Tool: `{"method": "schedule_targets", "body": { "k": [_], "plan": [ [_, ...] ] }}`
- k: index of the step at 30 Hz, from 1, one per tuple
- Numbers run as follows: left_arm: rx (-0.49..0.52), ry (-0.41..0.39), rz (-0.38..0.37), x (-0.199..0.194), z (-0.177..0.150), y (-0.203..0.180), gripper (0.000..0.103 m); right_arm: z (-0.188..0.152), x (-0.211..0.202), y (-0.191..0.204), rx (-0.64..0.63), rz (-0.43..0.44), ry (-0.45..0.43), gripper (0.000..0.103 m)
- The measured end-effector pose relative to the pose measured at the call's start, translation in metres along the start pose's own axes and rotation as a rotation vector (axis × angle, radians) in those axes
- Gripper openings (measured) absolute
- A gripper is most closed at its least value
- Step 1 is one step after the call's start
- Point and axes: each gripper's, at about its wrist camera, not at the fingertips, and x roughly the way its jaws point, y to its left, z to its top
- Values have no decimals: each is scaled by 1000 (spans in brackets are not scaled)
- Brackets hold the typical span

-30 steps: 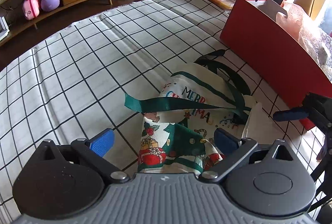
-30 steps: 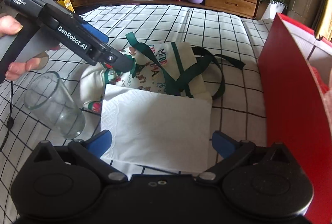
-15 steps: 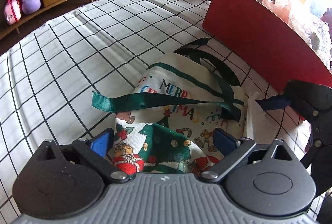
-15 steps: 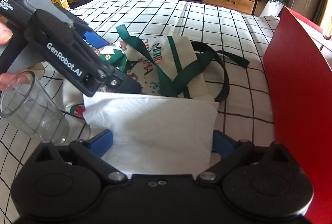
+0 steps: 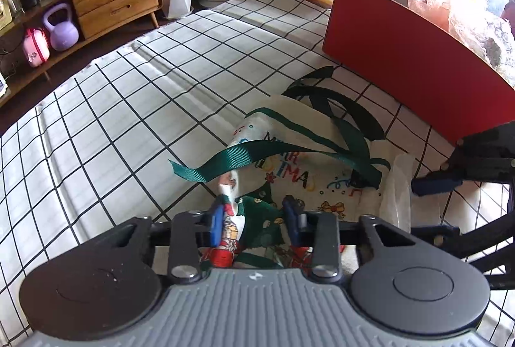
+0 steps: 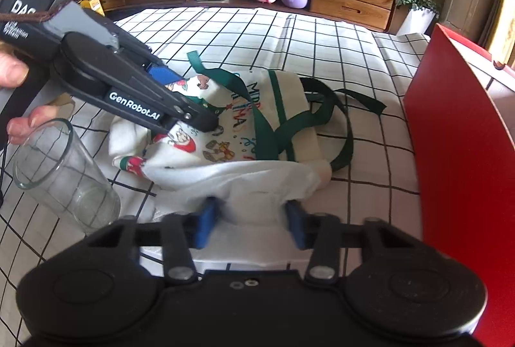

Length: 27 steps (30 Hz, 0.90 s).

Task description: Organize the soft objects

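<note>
Two grippers are down on the checked cloth [image 5: 135,108], one per hand, and both have just been closing. Starting at the left: one clear drinking glass [image 6: 61,176] lies tipped on its side, just beside the left gripper [image 5: 254,218] and to the left of the right one. A hand [image 6: 19,102] is wrapped around the left tool's handle; a few of its fingers show right above the glass rim.

The left gripper's jaws have drawn in to a narrow gap, and the bunched near corner of the one Christmas tote bag [image 5: 309,173] is pinched between its blue pads. The fabric is gathered up between them, so that reads as a real grip. The bag sits directly ahead of that gripper, its dark green straps [image 5: 334,128] looping off beyond it, one strap end curling up and to the left.

Next over, the right gripper [image 6: 251,221] has closed in too. One white paper napkin [image 6: 257,182] is crumpled between its pads, the paper puckered where they squeeze it. The napkin lies right in front of this gripper, its far edge riding up against the bag.

Far right, beside the right gripper, stands one red box [image 6: 460,147], its wall upright on the cloth, well apart from the napkin.
</note>
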Motion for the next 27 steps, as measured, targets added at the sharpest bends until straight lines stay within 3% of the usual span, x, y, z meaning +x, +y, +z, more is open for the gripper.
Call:
{"method": "schedule_targets", "body": {
  "k": [3,6,20,22,27],
  "plan": [
    [-24,-15,20,-4,0,2,26,-1,-2,0,14,-11,-6,14],
    [-49,-28,42,-10,-1,7,22,-1,-6,0,25,-23,-14,10],
    [-220,-115,100,-74,-8,33,14,-9,-57,-6,78,-25,-75,9],
    [-236,-125,112,-84,-9,34,8,-10,-68,-6,81,-26,-89,9],
    [-252,-124,123,-99,-15,31,8,-12,-91,-6,83,-25,-112,9]
  ]
}}
